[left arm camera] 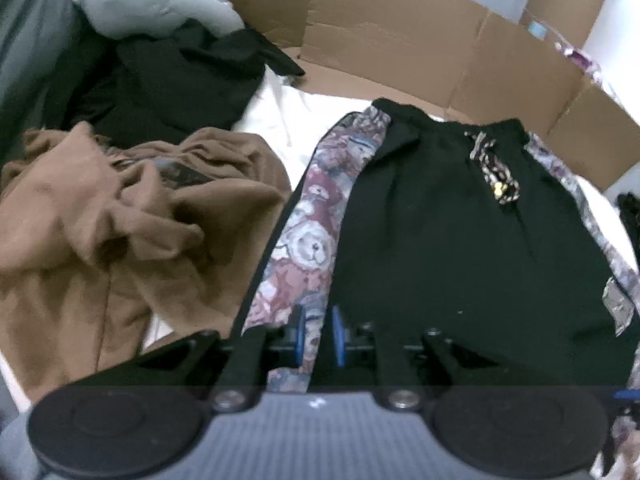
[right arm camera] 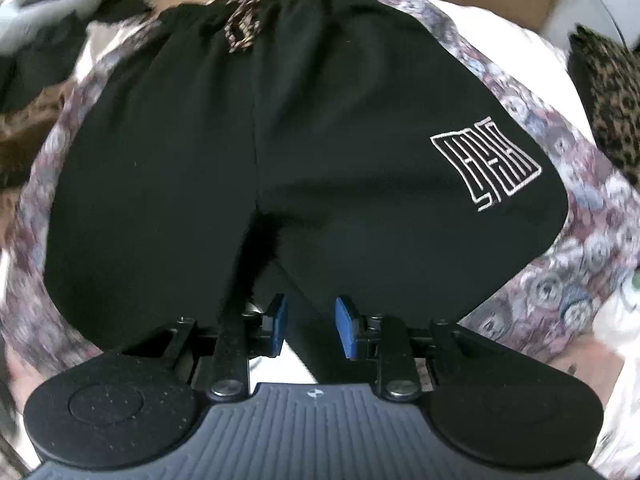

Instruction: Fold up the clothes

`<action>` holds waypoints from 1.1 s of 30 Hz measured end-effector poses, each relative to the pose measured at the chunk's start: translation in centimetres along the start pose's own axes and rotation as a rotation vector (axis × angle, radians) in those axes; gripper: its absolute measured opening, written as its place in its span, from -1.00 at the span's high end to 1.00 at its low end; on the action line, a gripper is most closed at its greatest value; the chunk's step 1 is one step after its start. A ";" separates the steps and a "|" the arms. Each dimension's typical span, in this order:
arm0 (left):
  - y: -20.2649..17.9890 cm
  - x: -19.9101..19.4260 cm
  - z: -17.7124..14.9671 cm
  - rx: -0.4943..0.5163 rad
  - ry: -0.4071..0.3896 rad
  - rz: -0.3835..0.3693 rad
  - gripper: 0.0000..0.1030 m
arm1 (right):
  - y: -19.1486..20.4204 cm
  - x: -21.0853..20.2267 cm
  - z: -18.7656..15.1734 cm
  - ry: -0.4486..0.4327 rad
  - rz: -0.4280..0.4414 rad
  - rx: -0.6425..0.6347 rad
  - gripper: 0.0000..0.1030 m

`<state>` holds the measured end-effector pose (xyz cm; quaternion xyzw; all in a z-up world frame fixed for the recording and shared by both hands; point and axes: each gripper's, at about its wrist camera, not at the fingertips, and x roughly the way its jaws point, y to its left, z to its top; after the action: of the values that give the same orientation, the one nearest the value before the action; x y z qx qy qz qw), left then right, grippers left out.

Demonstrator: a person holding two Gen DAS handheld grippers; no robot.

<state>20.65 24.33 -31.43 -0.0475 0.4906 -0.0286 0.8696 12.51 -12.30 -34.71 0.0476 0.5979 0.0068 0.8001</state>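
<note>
Blue-padded fingers of the left gripper (left arm camera: 318,334) sit nearest the lens in the left wrist view, narrowly parted, with the patterned side panel (left arm camera: 308,216) of the black shorts (left arm camera: 432,248) running between them; whether the pads actually pinch the cloth cannot be told. Ahead of these jaws the shorts lie spread flat on a white sheet (left arm camera: 280,120), waistband farthest from the jaws, with a patterned drawstring (left arm camera: 492,168) knotted just below it. To the left of the jaws lies a crumpled brown garment (left arm camera: 120,216); beyond it, farther from the jaws, a dark heap of black clothing (left arm camera: 172,80) and a pale grey garment (left arm camera: 152,0). Flattened cardboard (left arm camera: 400,40) borders the sheet behind the waistband.

Right wrist view: the right gripper (right arm camera: 312,326) has its jaws apart, set over the crotch of the same shorts (right arm camera: 192,152), with black cloth from one leg lying in the gap and white sheet showing beside it; the pads do not close on the fabric. Ahead and to the right of the jaws, a white outlined logo (right arm camera: 486,164) marks the leg. Floral panels edge both sides of the shorts. Far right of the jaws lies a leopard-print fabric (right arm camera: 612,96).
</note>
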 end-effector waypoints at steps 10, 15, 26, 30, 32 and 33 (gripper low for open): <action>0.4 3.7 -0.2 0.025 0.056 0.107 0.85 | -3.1 -0.2 -0.2 -0.010 -0.014 -0.134 0.35; 0.4 2.7 0.0 0.038 0.076 0.137 0.94 | -6.1 -0.5 1.5 -0.084 -0.025 -0.111 0.35; -3.2 3.8 4.3 0.121 -0.007 0.083 0.86 | -13.0 -0.9 1.9 -0.280 -0.088 -0.027 0.34; -3.6 6.1 5.3 0.130 0.004 0.066 0.76 | -15.7 -0.1 2.7 -0.343 -0.071 0.141 0.34; -3.7 6.8 5.6 0.132 0.005 0.084 0.76 | -16.6 0.1 2.9 -0.337 -0.073 0.212 0.34; -3.5 7.1 5.7 0.130 0.000 0.094 0.76 | -16.7 0.1 3.1 -0.332 -0.081 0.211 0.34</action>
<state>29.20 20.46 -34.12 0.0319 0.4896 -0.0197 0.8711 14.78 -29.10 -35.37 0.1076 0.4567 -0.0960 0.8778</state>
